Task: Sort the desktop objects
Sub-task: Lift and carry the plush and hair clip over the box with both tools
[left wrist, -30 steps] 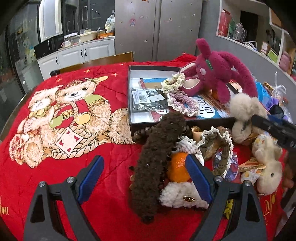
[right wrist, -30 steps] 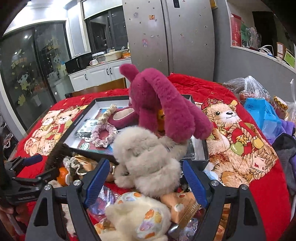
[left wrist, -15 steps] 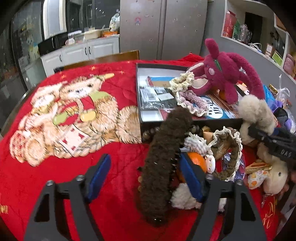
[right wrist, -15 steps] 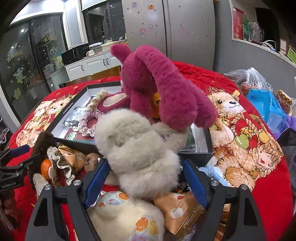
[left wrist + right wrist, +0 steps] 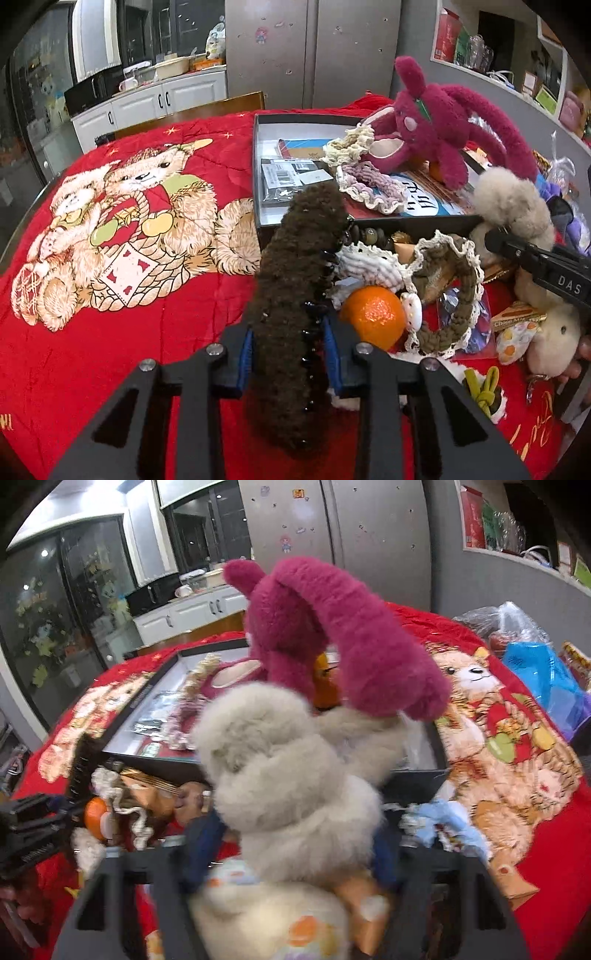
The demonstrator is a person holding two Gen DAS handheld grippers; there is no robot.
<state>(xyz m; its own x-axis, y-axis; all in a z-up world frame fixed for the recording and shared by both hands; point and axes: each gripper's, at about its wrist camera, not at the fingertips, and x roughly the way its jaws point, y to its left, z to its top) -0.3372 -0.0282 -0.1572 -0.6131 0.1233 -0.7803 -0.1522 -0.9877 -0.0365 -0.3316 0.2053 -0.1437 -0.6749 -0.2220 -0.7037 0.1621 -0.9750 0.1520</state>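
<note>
A long brown fuzzy hair claw lies on the red blanket in front of the black box. My left gripper is closing on the claw's near end, and both blue pads touch its sides. In the right wrist view a beige fluffy plush leans on the box's front wall. My right gripper is closing around the plush's lower body, with the pads pressing into the fur. A magenta plush bear sits in the box behind it.
A tangerine, crocheted scrunchies and snack packets crowd the blanket right of the claw. A cream printed plush lies under my right gripper. Plastic bags sit far right. A bear-print stretch of blanket spreads to the left.
Both pairs of jaws have narrowed: the left onto the brown hair claw, the right onto the beige plush. The right gripper has dropped a little closer to the plush.
</note>
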